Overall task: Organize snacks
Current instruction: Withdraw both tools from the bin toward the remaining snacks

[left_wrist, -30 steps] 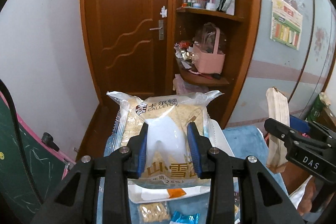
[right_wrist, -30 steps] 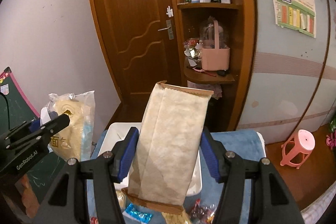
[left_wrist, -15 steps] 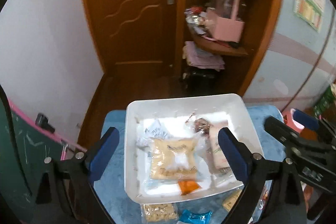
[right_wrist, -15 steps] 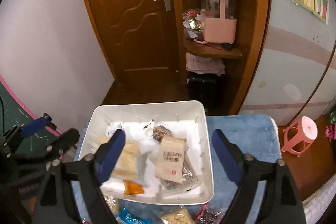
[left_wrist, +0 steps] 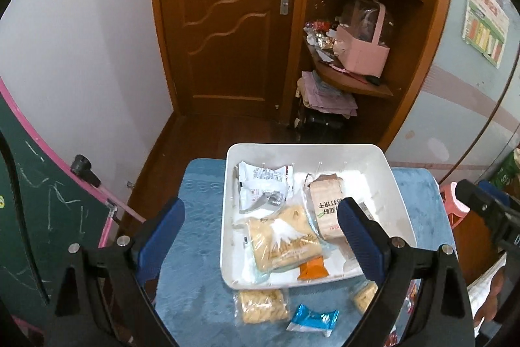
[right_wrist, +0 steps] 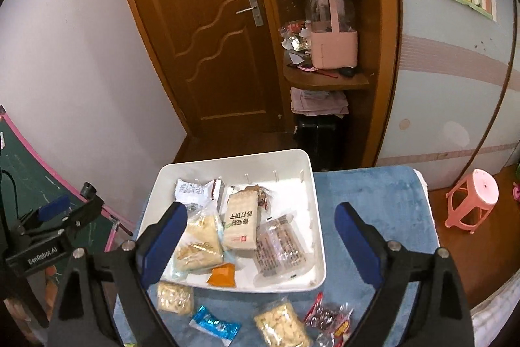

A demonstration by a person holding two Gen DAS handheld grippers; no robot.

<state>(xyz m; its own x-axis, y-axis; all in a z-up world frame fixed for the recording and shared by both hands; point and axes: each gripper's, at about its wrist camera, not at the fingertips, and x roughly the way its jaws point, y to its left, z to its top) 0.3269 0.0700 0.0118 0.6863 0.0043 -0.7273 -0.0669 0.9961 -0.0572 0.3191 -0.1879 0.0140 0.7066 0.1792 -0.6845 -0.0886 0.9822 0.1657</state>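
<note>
Several packets in white bin point(right_wrist: 317, 191); loose snacks point(right_wrist: 282, 326) left at 6 o'clock; left gripper point(left_wrist: 260, 244) and right gripper point(right_wrist: 260, 244) both wide apart, empty.

A: What differs from a second back?

B: The left tool point(left_wrist: 260, 236), then clamped on the clear bag of pale yellow cake printed with a white mountain point(left_wrist: 281, 241), now gapes wide with nothing between its blue pads. That bag lies flat in the white rectangular plastic bin point(left_wrist: 401, 197).

A: And the other side?

B: The right tool point(right_wrist: 260, 238) gripped the tan paper cracker packet point(right_wrist: 242, 221) upright; its jaws stand apart now too, and the packet rests in the bin beside the cake bag.

A: The views?

B: Both cameras tip downward, showing the bin and the blue plush-covered counter point(right_wrist: 370, 194).
</note>
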